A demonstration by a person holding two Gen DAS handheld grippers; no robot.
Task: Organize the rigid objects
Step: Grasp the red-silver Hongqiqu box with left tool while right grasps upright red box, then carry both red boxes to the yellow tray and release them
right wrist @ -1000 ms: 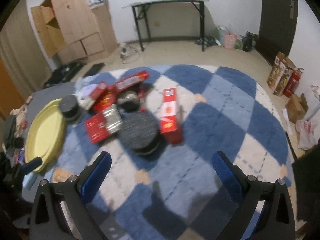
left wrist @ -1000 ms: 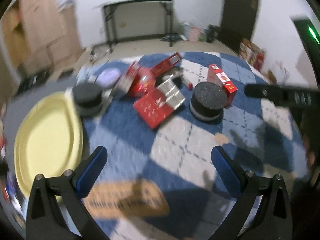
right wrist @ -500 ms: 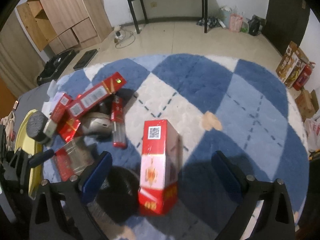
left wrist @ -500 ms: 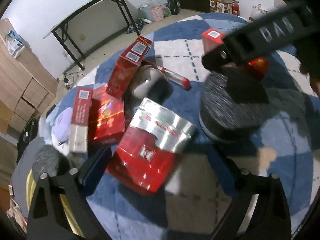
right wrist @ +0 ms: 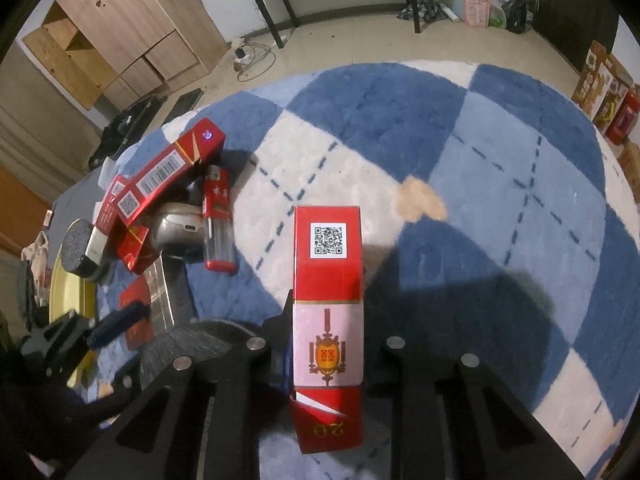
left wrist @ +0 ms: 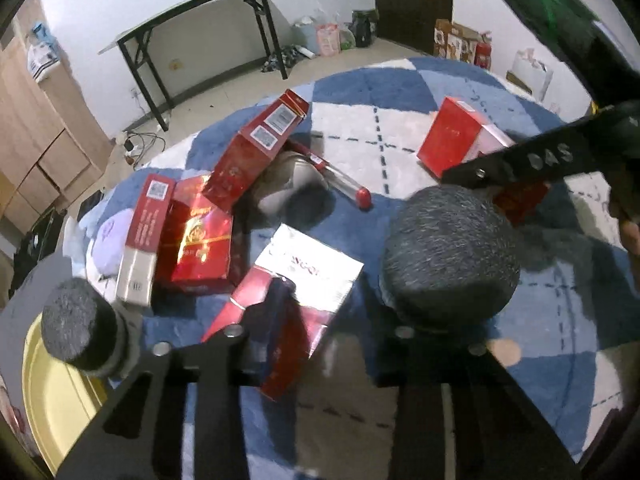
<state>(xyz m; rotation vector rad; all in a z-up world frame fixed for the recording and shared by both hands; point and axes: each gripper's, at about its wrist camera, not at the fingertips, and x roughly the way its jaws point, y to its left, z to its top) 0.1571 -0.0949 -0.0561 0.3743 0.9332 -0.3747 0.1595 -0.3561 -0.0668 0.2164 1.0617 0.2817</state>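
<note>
On the blue and white rug [left wrist: 400, 92] lies a pile of red boxes. My left gripper [left wrist: 332, 312] hangs over the red and silver box [left wrist: 312, 268], its jaws closing. One blue pad lies against the box's red half, and the other finger is lost in shadow. A large black round puck [left wrist: 448, 256] sits just right of it. My right gripper [right wrist: 328, 352] is closing on the red and white box [right wrist: 328, 280], which stands on its edge between the fingers with both pads at its sides. That gripper also shows as a black bar [left wrist: 520, 164] in the left wrist view.
A long red carton [left wrist: 256, 152], a glossy red box [left wrist: 200, 236], a narrow red and white box [left wrist: 142, 236], a silver rounded object [left wrist: 288, 184] and a red-capped lighter [left wrist: 344, 180] crowd the pile. A small black puck [left wrist: 76, 324] sits by the yellow tray [left wrist: 48, 400]. Beyond the rug stands a black table [left wrist: 200, 32].
Both grippers came down and forward over the rug and their jaws narrowed from wide open, the left onto the red and silver box, the right onto the red and white box.
</note>
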